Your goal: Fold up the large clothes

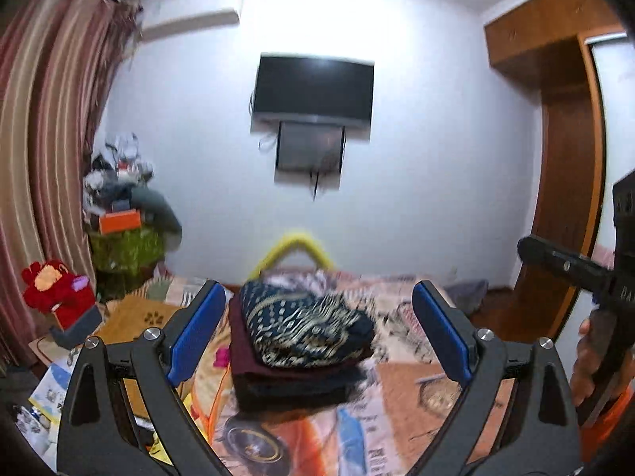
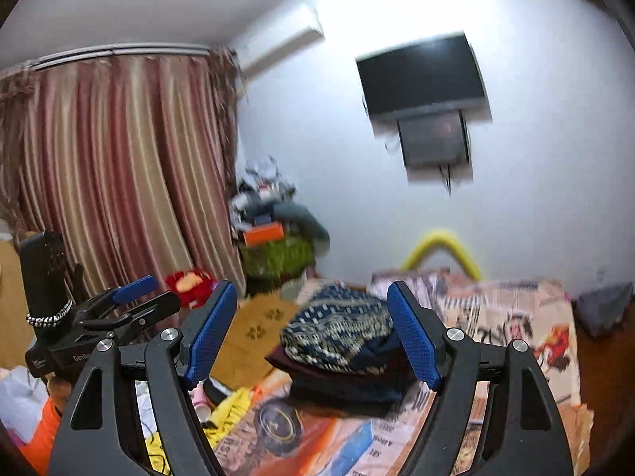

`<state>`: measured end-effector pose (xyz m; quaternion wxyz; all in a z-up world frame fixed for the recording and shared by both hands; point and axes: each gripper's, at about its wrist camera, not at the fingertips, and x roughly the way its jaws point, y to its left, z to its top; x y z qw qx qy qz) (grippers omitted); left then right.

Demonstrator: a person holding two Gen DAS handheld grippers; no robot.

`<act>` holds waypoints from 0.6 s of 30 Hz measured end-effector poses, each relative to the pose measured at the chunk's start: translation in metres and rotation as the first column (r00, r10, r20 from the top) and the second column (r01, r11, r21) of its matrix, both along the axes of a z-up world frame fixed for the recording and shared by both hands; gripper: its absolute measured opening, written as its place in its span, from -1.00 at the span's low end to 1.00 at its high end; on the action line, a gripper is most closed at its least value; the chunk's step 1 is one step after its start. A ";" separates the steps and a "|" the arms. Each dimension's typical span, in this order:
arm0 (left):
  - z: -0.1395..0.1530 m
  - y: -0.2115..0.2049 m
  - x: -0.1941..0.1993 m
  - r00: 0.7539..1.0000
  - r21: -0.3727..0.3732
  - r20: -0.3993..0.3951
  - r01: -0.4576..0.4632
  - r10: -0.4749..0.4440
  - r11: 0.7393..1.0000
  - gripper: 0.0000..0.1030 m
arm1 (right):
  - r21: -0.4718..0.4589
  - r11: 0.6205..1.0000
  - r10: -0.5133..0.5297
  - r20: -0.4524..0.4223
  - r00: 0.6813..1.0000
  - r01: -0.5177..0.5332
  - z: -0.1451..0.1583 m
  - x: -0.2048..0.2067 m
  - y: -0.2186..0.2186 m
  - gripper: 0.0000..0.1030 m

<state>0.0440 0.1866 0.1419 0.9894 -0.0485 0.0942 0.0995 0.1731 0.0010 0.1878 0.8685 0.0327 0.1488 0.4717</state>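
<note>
From the left wrist, the left tool [image 1: 313,335] is spread wide and holds nothing. The folded clothes [image 1: 301,341] sit in a neat stack on the bed [image 1: 416,396]. I think both should come away slowly so the pile stays tidy.

From the right wrist, the right tool [image 2: 313,335] is spread wide too, empty. Striped curtains [image 2: 119,166] hang left, a TV [image 2: 422,75] on the wall.
</note>
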 end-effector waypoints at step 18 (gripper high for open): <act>-0.029 -0.059 -0.063 0.986 0.106 0.138 -0.111 0.096 0.988 0.99 | 0.043 0.994 -0.104 0.092 0.990 0.101 -0.027 -0.047 -0.006 1.00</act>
